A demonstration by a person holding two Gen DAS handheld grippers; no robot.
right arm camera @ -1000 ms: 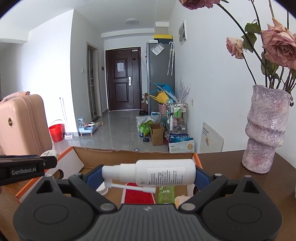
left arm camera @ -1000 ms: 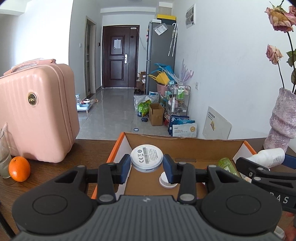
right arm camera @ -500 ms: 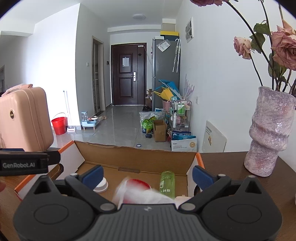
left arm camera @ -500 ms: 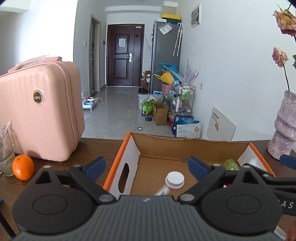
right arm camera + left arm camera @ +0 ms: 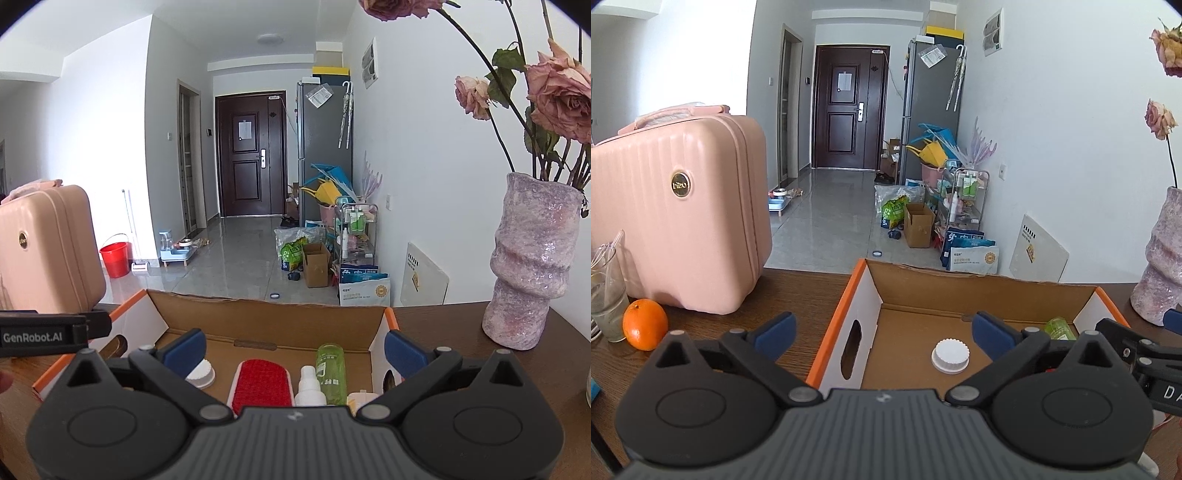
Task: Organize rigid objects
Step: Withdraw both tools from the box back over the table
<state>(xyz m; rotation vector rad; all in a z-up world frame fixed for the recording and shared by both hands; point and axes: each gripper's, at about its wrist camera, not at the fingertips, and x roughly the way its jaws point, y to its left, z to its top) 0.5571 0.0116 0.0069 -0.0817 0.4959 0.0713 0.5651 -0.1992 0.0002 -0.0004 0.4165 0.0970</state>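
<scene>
Hovering over the cardboard box [image 5: 266, 314] on the worktop [image 5: 798, 295], both grippers' fingers spread wide, holding nothing.
Inside lay a white jar [image 5: 950, 356], white spray bottle [image 5: 309, 387], green bottle [image 5: 331, 371] and red brush [image 5: 263, 384]; all looked light, stiff, slick plastic, best pinched mid-body.

A dark wooden desk [image 5: 798, 295] fills the foreground, and beyond it a glossy grey tiled floor [image 5: 831, 218] runs down a hallway to a dark brown door [image 5: 251, 166]. The white walls [image 5: 413, 155] are brightly lit. A tall grey refrigerator [image 5: 325, 147] stands right of the door, with a small wire rack [image 5: 356, 229] of bottles near it. A round ceiling lamp [image 5: 270, 38] shows overhead.
</scene>
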